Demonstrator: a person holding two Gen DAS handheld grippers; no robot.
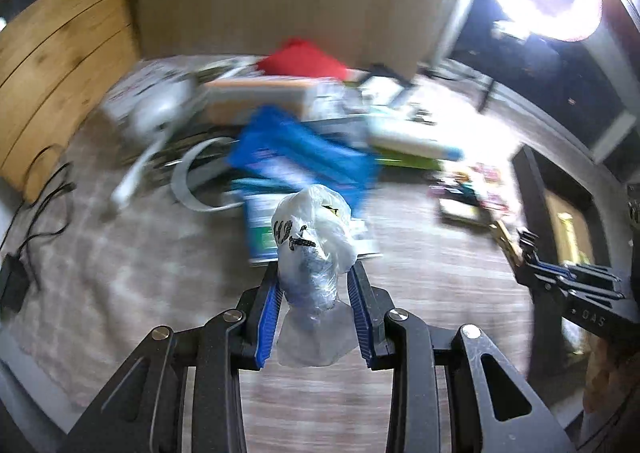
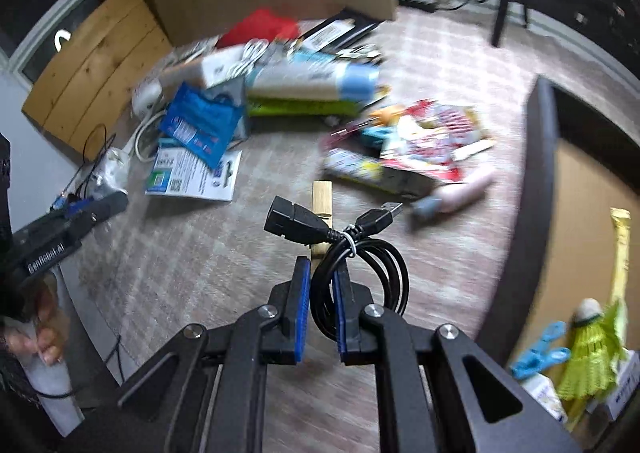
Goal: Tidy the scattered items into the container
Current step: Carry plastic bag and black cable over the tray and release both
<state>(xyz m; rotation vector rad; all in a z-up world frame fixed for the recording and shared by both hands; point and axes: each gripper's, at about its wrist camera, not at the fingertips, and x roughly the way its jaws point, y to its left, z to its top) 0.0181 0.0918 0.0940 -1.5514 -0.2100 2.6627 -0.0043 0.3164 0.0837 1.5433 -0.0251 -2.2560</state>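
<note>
I've got the left gripper (image 1: 316,289) clamped on a plastic bag (image 1: 314,237), right gripper (image 2: 320,285) pinching a coiled USB cable (image 2: 356,253).

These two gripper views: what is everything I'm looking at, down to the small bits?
plastic bag: one, clear white, clamped in left gripper
USB cable: one, black, coiled, clamped in right gripper
clothespin: one, wooden, on rug behind cable
blue packet: one, in floor pile
leaflet: one, white, beside packet
red item: one, far end of pile
container: one, dark-walled, right
shuttlecock: one, yellow-green, inside container
blue clip: one, inside container
hand: one, far left
</note>
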